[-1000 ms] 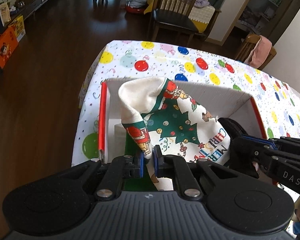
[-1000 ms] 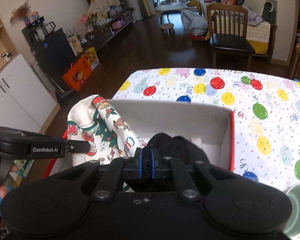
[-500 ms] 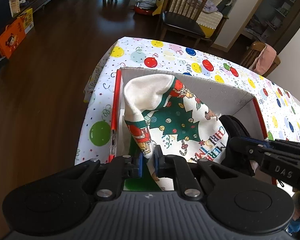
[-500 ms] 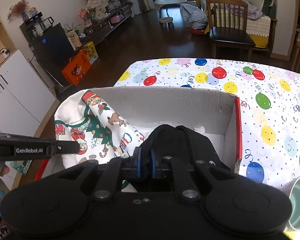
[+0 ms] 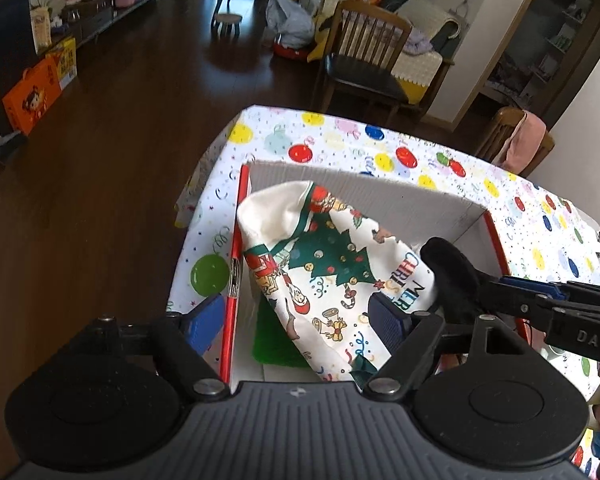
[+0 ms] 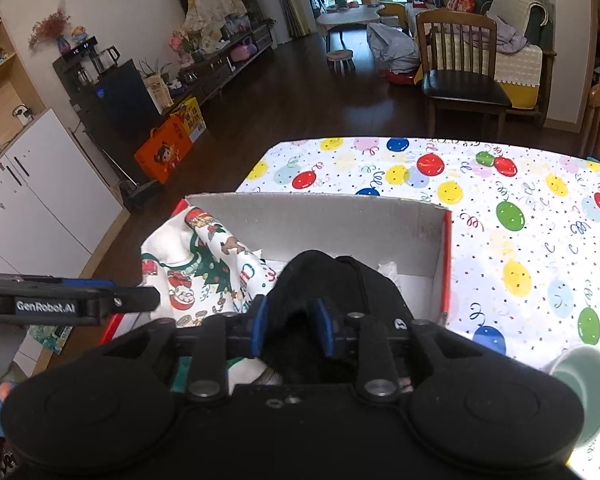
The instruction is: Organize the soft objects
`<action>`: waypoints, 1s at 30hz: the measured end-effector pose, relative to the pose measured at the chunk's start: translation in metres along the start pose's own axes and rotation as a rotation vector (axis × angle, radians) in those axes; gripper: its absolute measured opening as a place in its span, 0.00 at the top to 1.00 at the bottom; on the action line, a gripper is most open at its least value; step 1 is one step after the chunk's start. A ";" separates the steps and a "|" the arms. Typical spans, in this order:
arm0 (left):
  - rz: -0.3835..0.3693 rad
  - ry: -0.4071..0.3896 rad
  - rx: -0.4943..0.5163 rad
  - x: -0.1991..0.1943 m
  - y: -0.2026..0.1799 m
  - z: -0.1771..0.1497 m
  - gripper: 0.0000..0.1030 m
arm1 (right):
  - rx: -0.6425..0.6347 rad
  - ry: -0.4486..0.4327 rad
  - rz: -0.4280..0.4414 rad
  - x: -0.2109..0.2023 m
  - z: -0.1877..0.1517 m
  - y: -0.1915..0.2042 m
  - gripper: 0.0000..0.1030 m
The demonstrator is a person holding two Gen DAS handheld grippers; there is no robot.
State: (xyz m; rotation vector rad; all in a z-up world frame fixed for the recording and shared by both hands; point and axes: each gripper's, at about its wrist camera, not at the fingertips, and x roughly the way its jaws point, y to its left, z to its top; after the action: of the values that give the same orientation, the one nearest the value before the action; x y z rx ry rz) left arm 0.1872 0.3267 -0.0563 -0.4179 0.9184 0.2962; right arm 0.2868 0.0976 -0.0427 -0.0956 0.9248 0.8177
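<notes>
Surface: balloon-print tablecloth (image 6: 520,216) on a table, dark wood floor beyond.
Box (image 5: 380,192): near left on the table, holding a Christmas cloth (image 5: 328,276) and, right of it, a black garment (image 6: 340,280).
Left gripper (image 5: 300,320): opening wide, cloth between, pads clear.
Right gripper (image 6: 292,328): opening, garment between.

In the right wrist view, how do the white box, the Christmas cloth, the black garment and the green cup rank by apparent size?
1. White box, largest.
2. Black garment and Christmas cloth: these look alike, and the garment lies nearer the camera, so no ranking.
3. Green cup, smallest; the frame edge cuts it.
</notes>
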 end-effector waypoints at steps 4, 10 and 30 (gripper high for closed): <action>0.019 -0.056 0.024 -0.020 -0.007 -0.005 0.24 | -0.008 -0.030 0.013 -0.018 -0.004 -0.001 0.48; 0.047 -0.141 0.067 -0.049 -0.021 -0.013 0.24 | -0.030 -0.080 0.053 -0.049 -0.009 0.002 0.39; 0.001 -0.326 0.192 -0.117 -0.079 -0.067 0.05 | -0.140 -0.312 0.079 -0.132 -0.051 0.004 0.06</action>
State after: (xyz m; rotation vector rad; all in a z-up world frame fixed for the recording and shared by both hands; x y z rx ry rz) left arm 0.1057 0.2171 0.0207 -0.1842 0.6201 0.2646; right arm 0.2060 0.0024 0.0241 -0.0516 0.5794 0.9399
